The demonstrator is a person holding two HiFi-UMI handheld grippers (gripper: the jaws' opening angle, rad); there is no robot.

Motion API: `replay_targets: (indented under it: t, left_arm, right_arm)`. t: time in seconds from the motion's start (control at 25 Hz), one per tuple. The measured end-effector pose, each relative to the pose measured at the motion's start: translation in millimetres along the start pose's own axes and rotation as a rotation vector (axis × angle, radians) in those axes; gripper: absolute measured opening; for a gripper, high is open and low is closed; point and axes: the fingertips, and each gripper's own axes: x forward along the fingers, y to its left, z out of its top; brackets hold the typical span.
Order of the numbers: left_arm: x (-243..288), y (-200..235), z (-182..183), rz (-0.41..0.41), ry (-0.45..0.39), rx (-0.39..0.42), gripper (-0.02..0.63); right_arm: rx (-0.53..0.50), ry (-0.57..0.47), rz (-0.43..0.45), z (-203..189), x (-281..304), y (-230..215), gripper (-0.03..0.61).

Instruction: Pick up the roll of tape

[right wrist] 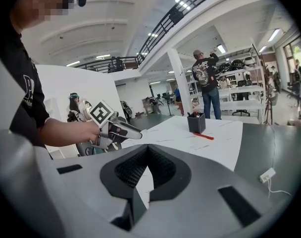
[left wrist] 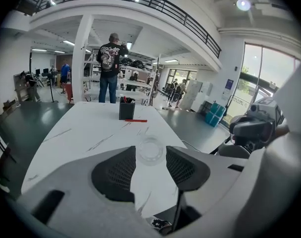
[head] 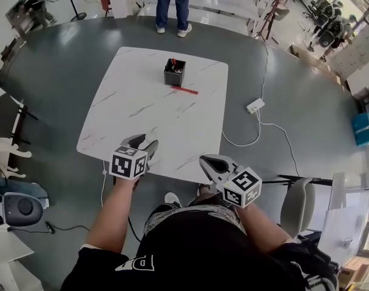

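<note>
Head view: a white marbled worktop [head: 142, 102] carries a black pen holder [head: 175, 73] towards its far edge. A red pen [head: 184, 90] lies just beside the pen holder, on its near side. The left gripper [head: 145, 143] and the right gripper [head: 205, 160] are both held well apart from the pen holder, at the worktop's opposite, near edge. The left gripper is over the surface and the right gripper is at the edge. A standing person [head: 173, 5] is on the floor beyond the pen holder. A white power strip [head: 255, 106] lies on the floor to the pen holder's right, off the worktop.

Left gripper view: the fingers [left wrist: 122, 170] stand apart with a clear gap and grip nothing. The roll of tape [left wrist: 151, 151], clear and lying flat on the worktop, shows in that gap just beyond the fingertips. It is well apart from the pen holder on its near side, roughly in line with it. Whether the fingers touch the roll cannot be told.

Right gripper view: the fingers [right wrist: 163, 170] are closed, tips together, with nothing between them. The left gripper appears to the pen holder's left, held in a hand [right wrist: 86, 131].
</note>
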Motion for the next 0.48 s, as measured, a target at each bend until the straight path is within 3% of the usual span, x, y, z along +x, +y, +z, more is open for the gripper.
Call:
replay_targets:
  t: [0.48]
  left_arm:
    - [-61.4,-55.3,-6.9,-0.041,-0.093,0.033,0.201]
  right_arm:
    - [-0.048,-0.008,0.037,4.1,-0.7,17.3,0.003]
